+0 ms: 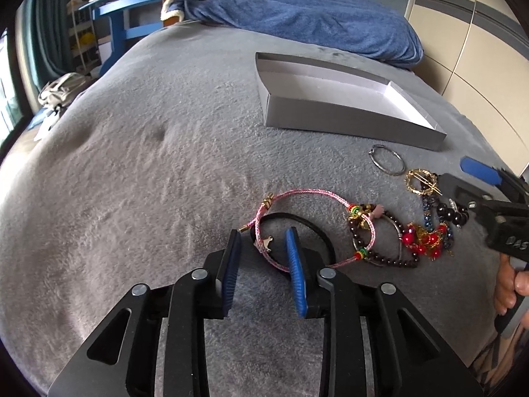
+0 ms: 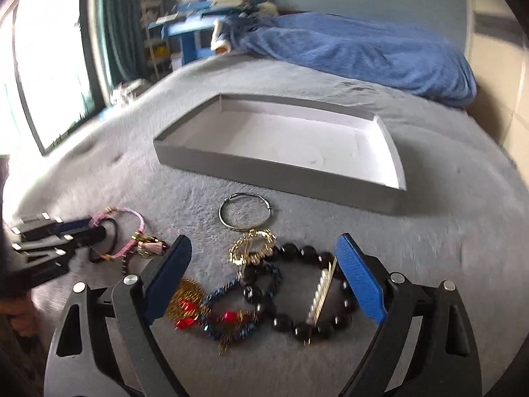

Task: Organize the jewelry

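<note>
My left gripper [image 1: 264, 235] stands open low over the grey bedspread. A pink braided bracelet [image 1: 307, 195] and a black hair band [image 1: 310, 223] lie between its blue pads, which do not press on them. Right of these lies a heap: a brown bead bracelet [image 1: 380, 254], a red and gold piece [image 1: 426, 240] and a gold brooch [image 1: 420, 182]. My right gripper [image 2: 264, 243] is open wide above a black bead bracelet [image 2: 297, 324] with a pearl clip [image 2: 319, 294] on it. A thin silver ring [image 2: 243, 229] lies in front of the empty grey box [image 2: 264, 172].
A blue blanket [image 1: 314, 16] is bunched at the far end of the bed. A blue desk [image 1: 115, 10] stacked with books stands beyond the bed's far left corner. A pale wardrobe [image 1: 479, 66] stands at the right. A person's hand [image 1: 509, 284] holds the right gripper's handle.
</note>
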Tool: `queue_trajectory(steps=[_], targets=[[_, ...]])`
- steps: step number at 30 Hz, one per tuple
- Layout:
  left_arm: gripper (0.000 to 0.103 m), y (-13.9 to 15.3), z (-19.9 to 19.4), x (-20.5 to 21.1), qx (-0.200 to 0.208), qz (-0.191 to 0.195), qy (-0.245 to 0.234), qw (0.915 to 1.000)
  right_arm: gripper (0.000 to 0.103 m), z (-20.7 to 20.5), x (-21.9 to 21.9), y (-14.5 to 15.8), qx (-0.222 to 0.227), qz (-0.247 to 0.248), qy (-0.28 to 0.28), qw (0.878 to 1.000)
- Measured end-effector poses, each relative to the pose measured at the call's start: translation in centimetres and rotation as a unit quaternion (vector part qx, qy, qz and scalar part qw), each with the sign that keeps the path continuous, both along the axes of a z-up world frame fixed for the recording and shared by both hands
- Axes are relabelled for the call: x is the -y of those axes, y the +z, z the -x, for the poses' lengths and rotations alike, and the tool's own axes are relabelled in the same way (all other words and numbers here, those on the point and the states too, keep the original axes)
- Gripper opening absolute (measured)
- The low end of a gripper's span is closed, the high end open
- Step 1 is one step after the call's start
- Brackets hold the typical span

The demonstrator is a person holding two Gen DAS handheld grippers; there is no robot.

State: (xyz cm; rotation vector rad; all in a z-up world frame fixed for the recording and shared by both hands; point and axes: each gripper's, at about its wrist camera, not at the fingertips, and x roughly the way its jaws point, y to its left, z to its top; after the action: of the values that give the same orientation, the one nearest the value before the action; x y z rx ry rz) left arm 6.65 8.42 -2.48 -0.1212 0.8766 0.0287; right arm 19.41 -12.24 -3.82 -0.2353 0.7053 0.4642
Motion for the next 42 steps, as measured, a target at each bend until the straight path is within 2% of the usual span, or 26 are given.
queue_trajectory(steps=[3, 5, 6, 8, 10, 19, 25, 34, 37, 42], targets=[[0.031, -0.1, -0.3, 0.0, 0.001, 0.001, -0.001, 1.0000, 0.085, -0.7, -1.8, -0.6, 0.007, 0.047, 0.016, 0.999], [0.030, -0.1, -0.5, -0.1, 0.002, 0.006, -0.003, 1.0000, 0.074, -1.1, -2.4, -1.0, 0.003, 0.060, 0.020, 0.998], [0.030, -0.1, -0.6, 0.0, 0.002, 0.007, -0.006, 1.0000, 0.065, -1.4, -2.6, -1.4, -0.005, 0.066, 0.023, 0.998], [0.016, 0.0, -0.7, 0.2, 0.005, 0.002, -0.014, 0.9999, 0.045, -1.9, -2.8, -2.0, -0.015, 0.073, 0.026, 0.997], [0.014, 0.2, -0.6, 0.7, 0.013, -0.006, -0.024, 0.9996, 0.023, -2.1, -2.7, -2.2, -0.021, 0.069, 0.026, 0.997], [0.013, 2.7, 0.3, 2.4, 0.064, 0.001, -0.059, 0.9962, 0.023, -0.9, 1.0, 0.3, -0.020, -0.036, 0.020, 0.999], [0.013, 5.0, 1.1, 3.3, 0.094, 0.003, -0.073, 0.9929, 0.023, 0.5, 4.9, 2.5, -0.022, -0.119, 0.012, 0.993], [0.013, 8.9, 1.3, 4.0, 0.129, 0.006, -0.095, 0.9871, 0.023, 1.3, 8.2, 4.6, -0.012, -0.190, 0.006, 0.982], [0.013, 8.9, 0.8, 3.7, 0.115, 0.027, -0.101, 0.9878, 0.023, 1.4, 8.6, 4.6, -0.012, -0.193, 0.004, 0.981], [0.014, 6.1, 0.2, 2.8, 0.067, 0.030, -0.088, 0.9934, 0.023, 1.8, 8.7, 4.2, -0.013, -0.190, 0.001, 0.982]])
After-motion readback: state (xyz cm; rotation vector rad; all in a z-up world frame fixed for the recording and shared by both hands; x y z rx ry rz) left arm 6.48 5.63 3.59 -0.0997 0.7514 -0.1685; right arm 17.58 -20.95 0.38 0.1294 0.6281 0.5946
